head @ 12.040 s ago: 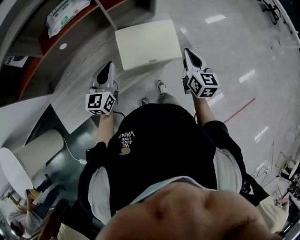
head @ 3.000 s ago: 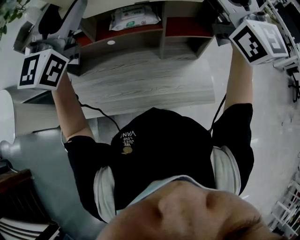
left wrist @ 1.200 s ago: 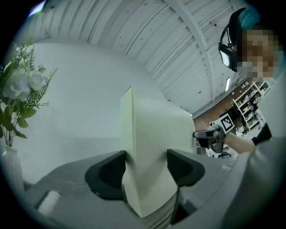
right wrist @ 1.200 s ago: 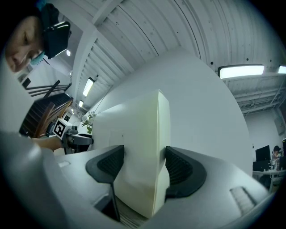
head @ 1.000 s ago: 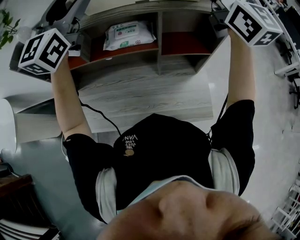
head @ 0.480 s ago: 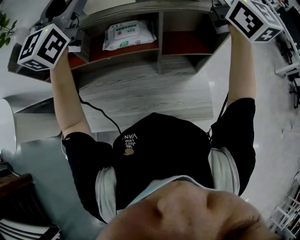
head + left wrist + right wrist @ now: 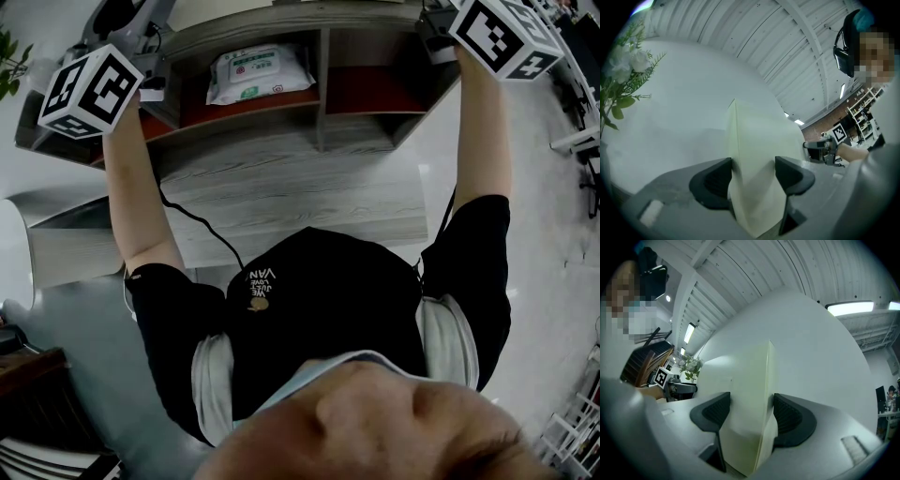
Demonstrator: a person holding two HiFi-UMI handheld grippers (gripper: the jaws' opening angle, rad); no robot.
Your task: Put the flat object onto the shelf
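Fingers (image 7: 710,180) of left gripper (image 7: 753,164) and right gripper (image 7: 750,401) clamped on opposite edges of the cream flat object (image 7: 759,131); I hold both raised beside the shelf (image 7: 323,94) upper corners.

Left claw (image 7: 752,174), right claw (image 7: 749,414), flat object (image 7: 757,140): past head view's top edge.

- A black short-sleeved top (image 7: 319,309) with small pale lettering is worn.
- A white cube (image 7: 89,91) with black square markers is carried on the left gripper (image 7: 752,180).
- A like cube (image 7: 506,36) is carried on the right gripper (image 7: 749,420).
- A thin black cable (image 7: 192,223) is seen.
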